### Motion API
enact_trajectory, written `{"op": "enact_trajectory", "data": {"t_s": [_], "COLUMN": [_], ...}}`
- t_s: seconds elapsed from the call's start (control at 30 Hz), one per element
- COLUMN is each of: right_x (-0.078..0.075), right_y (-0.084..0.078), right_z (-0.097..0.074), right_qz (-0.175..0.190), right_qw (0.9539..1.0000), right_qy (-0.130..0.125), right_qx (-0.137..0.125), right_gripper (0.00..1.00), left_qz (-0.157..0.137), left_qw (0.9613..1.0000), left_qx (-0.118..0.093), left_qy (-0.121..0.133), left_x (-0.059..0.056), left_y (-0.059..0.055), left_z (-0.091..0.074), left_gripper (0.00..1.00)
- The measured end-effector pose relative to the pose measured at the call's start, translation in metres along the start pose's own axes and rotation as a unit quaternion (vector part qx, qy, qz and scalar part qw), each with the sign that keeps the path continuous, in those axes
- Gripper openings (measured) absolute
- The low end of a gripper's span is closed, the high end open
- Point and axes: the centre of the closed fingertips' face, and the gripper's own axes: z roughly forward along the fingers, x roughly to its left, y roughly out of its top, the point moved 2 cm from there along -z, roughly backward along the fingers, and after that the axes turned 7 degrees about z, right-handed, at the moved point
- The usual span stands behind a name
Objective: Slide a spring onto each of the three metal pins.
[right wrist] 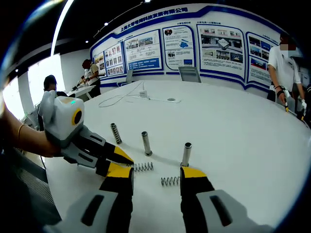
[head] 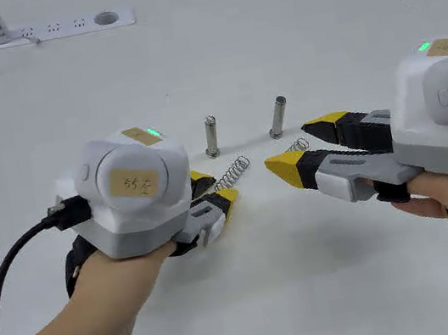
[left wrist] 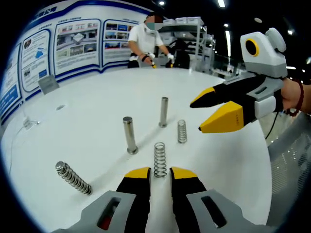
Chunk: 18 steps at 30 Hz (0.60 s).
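My left gripper (head: 217,187) (left wrist: 154,172) is shut on one end of a spring (head: 234,171) (left wrist: 159,159), which sticks out past its tips toward the pins. Two bare metal pins (head: 211,136) (head: 277,116) stand upright just beyond. A third pin (right wrist: 115,133) (left wrist: 73,178) carries a spring along its length. My right gripper (head: 286,145) (right wrist: 156,171) stands open, low over the table. Another loose spring (right wrist: 170,181) (head: 296,146) lies between its yellow tips, near the right pin (right wrist: 185,154).
A white power strip (head: 38,31) lies at the table's far left. A black cable (head: 1,273) trails from my left gripper. People (left wrist: 146,41) work at benches beyond the white table (head: 255,300), by a wall of posters (right wrist: 194,43).
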Motion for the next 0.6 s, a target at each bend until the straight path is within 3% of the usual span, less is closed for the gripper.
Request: {"op": "enact_trajectory", "data": {"t_s": [0.6], "right_x": [0.0039], "right_y": [0.0022], "right_z": [0.0046], "right_qz": [0.012], "right_qw": [0.9999], "right_qy": [0.003], "right_qx": [0.001], "right_gripper": [0.39], "left_qz": [0.014], "left_qw": [0.9999], "left_qx": [0.005], "left_qy": [-0.003], "left_x": [-0.0023], "left_y": [0.0000], "left_z": [0.0024], "left_gripper": [0.11]}}
